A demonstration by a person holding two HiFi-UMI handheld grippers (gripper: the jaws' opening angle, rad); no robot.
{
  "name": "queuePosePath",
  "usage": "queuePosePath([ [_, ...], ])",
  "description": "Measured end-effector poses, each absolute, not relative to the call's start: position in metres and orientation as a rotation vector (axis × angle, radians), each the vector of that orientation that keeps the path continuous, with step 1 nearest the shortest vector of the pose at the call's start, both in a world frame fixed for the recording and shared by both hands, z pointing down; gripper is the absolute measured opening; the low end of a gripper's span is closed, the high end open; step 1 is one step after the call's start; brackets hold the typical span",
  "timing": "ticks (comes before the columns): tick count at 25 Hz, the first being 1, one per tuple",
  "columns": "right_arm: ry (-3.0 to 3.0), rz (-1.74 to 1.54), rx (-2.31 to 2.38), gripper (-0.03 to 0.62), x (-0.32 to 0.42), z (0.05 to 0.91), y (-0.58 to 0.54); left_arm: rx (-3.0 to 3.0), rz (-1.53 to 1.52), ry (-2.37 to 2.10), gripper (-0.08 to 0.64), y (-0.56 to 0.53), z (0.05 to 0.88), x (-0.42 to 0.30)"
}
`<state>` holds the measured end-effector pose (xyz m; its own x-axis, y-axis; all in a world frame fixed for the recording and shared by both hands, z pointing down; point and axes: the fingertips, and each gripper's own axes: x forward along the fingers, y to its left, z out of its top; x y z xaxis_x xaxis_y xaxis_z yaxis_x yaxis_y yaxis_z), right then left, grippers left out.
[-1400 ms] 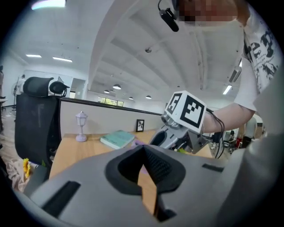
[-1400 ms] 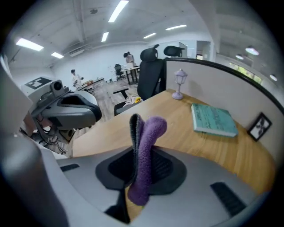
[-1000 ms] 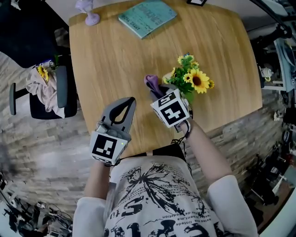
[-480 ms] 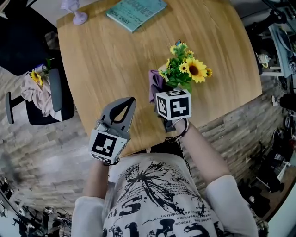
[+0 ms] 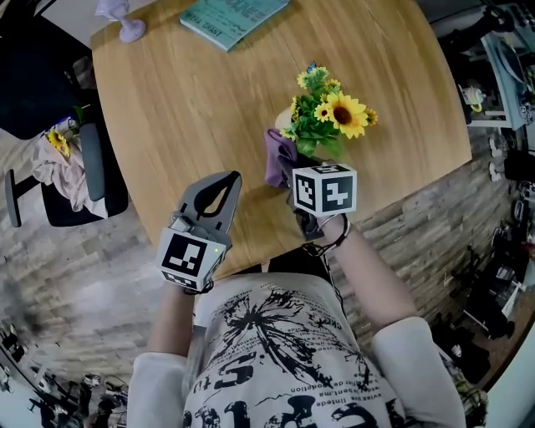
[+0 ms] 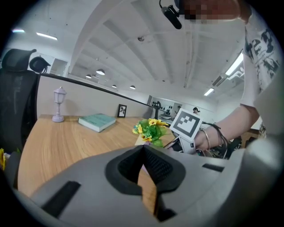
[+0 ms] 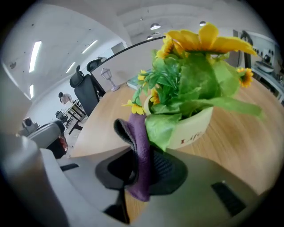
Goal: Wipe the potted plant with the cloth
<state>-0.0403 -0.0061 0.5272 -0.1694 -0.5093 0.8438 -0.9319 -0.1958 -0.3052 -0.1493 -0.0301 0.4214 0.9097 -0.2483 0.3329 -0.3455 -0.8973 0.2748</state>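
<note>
A potted plant (image 5: 324,117) with yellow sunflowers and green leaves in a cream pot (image 7: 195,129) stands on the round wooden table (image 5: 192,92), right of middle. My right gripper (image 7: 137,170) is shut on a purple cloth (image 7: 141,150), which sticks up and touches the plant's lower left leaves and the pot's side. From above, the purple cloth (image 5: 279,157) hangs just left of the pot. My left gripper (image 5: 222,185) is shut and holds nothing, over the table's near edge to the left; the plant (image 6: 150,130) shows beyond it.
A teal book (image 5: 231,15) and a small lilac lamp figure (image 5: 122,18) lie at the table's far side. A black office chair (image 5: 67,159) with clothes draped on it stands left of the table. Equipment crowds the floor at right.
My right gripper has rolled and slid down and right with the cloth, from the plant's left front to its near side. The left gripper has dropped slightly.
</note>
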Motion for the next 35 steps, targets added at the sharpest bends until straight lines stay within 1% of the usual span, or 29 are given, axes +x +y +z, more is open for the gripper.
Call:
queuePosePath([
  [11,-1.604,1.349,1.537,0.089,-0.021,0.531,0.039,2.802,0.400,-0.407,0.005,-0.016,0.406,-0.111],
  [18,-1.594,1.351,1.474,0.086,0.019,0.520,0.070,2.827,0.421,-0.486,0.005,-0.013,0.408,-0.084],
  [22,-1.546,1.143,1.483,0.086,0.064,0.515,0.071,2.801,0.443,-0.567,0.005,-0.022,0.424,-0.076],
  [24,-1.525,1.076,1.529,0.084,0.090,0.512,0.066,2.805,0.446,-0.526,0.005,-0.017,0.433,-0.067],
  [25,-1.519,1.055,1.554,0.084,0.101,0.510,0.063,2.815,0.456,-0.492,0.017,-0.013,0.438,-0.061],
  [26,-1.515,1.038,1.575,0.084,0.112,0.509,0.059,2.827,0.469,-0.459,0.032,-0.010,0.442,-0.056],
  [27,-1.513,1.022,1.588,0.084,0.121,0.508,0.056,2.838,0.482,-0.437,0.080,-0.009,0.447,-0.051],
  [29,-1.510,0.997,1.603,0.084,0.137,0.507,0.050,2.844,0.496,-0.418,0.220,-0.012,0.457,-0.044],
  [31,-1.507,0.975,1.612,0.084,0.149,0.507,0.044,2.834,0.488,-0.396,0.336,-0.019,0.466,-0.036],
  [34,-1.506,0.939,1.609,0.084,0.162,0.510,0.034,2.856,0.495,-0.322,0.454,-0.026,0.473,-0.023],
  [35,-1.508,0.924,1.606,0.084,0.164,0.511,0.030,2.873,0.503,-0.295,0.479,-0.028,0.475,-0.018],
])
